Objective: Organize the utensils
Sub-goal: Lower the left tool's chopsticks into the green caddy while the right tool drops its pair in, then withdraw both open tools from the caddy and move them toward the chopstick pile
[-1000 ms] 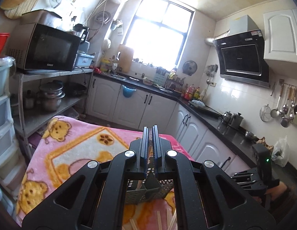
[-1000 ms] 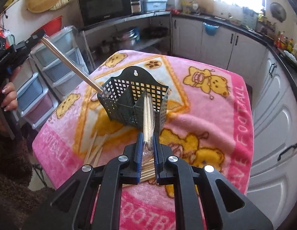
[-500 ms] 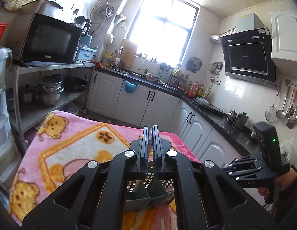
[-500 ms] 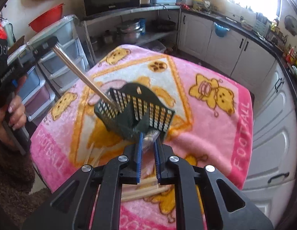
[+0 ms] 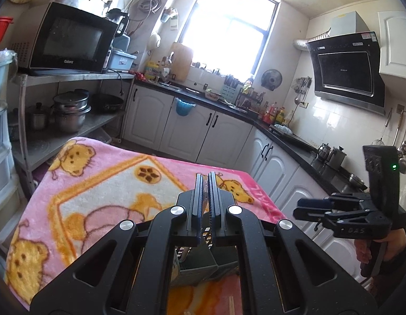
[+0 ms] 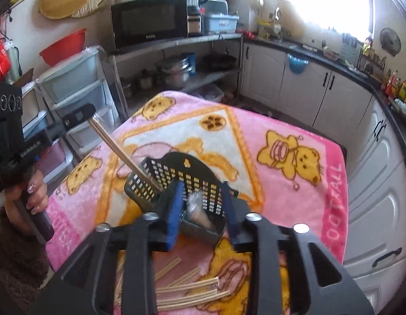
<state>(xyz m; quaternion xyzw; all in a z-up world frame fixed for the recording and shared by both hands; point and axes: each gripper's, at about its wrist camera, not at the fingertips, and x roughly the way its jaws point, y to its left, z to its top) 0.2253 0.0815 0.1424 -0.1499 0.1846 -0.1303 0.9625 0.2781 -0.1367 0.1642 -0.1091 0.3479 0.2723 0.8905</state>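
Left gripper (image 5: pixel 205 204): clenched on a pair of chopsticks (image 6: pixel 124 155). In the right wrist view it enters from 9 o'clock, and the chopsticks slant down toward 4 o'clock with their lower ends inside the basket's left compartment.

Right gripper (image 6: pixel 203 210): released, jaws spread wide on either side of the basket's right compartment. In the left wrist view it hangs at 3 o'clock, beside the counter's edge.

Basket (image 6: pixel 187 173): dark green plastic lattice with a rounded back panel and a hanging hole, standing upright on the blanket near the middle of the counter. A partition splits it into two compartments.

Wrapped bundle (image 6: pixel 196 207): a clear-wrapped item, blurred, standing in the right compartment between the right gripper's blue pads (image 6: pixel 174 210). I cannot tell exactly what it holds.

Loose chopsticks (image 6: pixel 187 292): several pale wooden ones lying flat on the blanket at 6 o'clock from the basket, partly hidden by the right gripper's body.

Blanket (image 6: pixel 294 120): pink with yellow bears, covering the counter.

Surroundings: a microwave (image 5: pixel 69 42) on a metal shelf at 10 o'clock in the left wrist view, pots (image 5: pixel 69 110) on the shelf below it, white cabinets (image 5: pixel 187 134) at 12 o'clock.
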